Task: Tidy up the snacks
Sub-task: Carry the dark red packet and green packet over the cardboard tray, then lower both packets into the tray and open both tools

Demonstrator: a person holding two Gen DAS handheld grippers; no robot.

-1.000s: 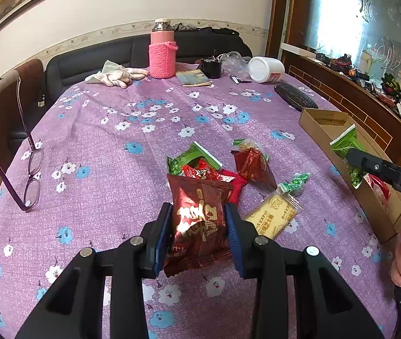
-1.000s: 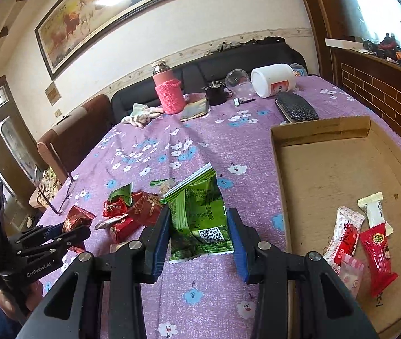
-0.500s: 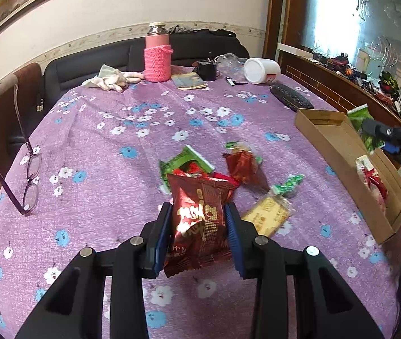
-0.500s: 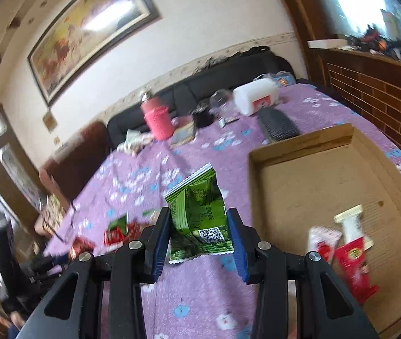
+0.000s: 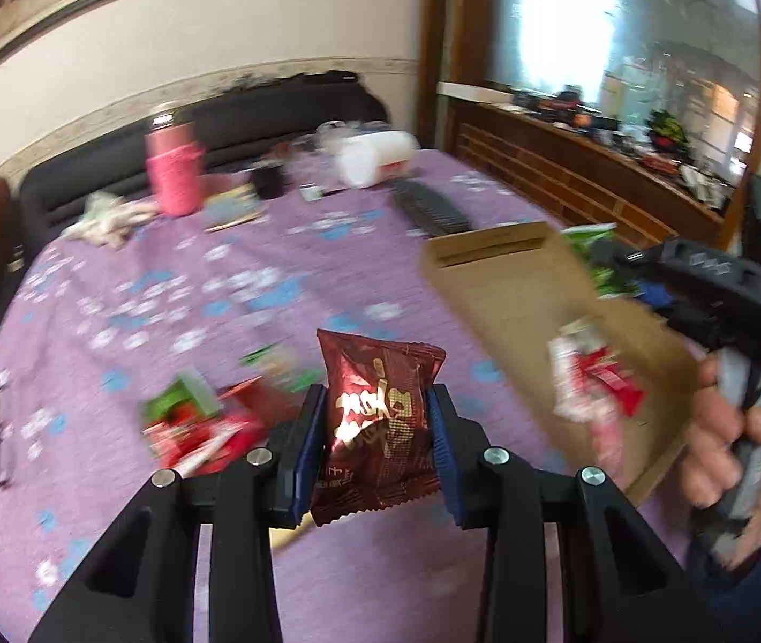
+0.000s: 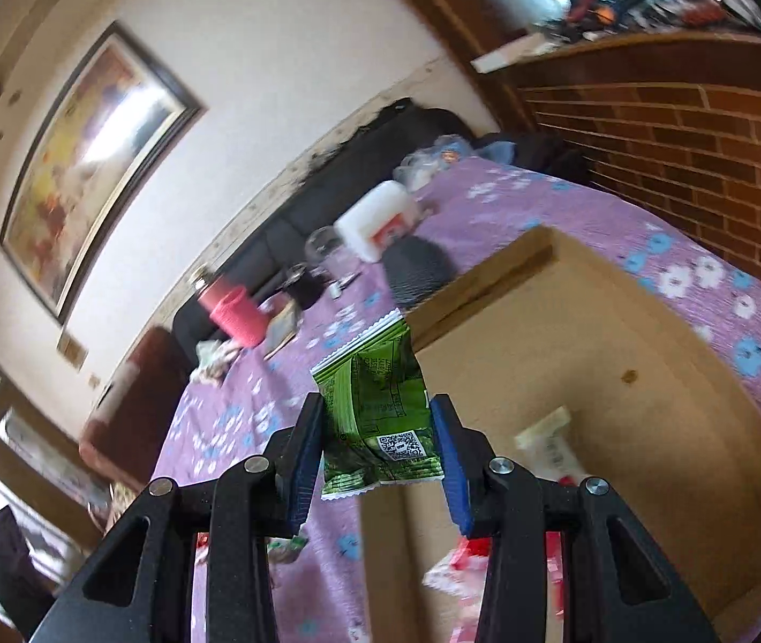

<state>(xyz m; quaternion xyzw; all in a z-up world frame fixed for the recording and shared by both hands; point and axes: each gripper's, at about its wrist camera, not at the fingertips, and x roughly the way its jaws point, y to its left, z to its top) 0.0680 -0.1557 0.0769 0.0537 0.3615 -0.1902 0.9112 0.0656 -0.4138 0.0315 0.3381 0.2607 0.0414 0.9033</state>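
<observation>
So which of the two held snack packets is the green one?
The green packet with the QR code, clamped in the right tongs. The left tongs hold a dark red packet.

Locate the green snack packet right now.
The green snack packet is clamped in the right hand-held gripper, low-centre in the right wrist view, above the cardboard tray's near-left edge.

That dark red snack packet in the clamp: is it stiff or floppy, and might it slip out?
The dark red packet looks floppy: its foil is creased between the left gripper pads. Probably light, since it stands upright from a side pinch. Its glossy surface might slip.
</observation>
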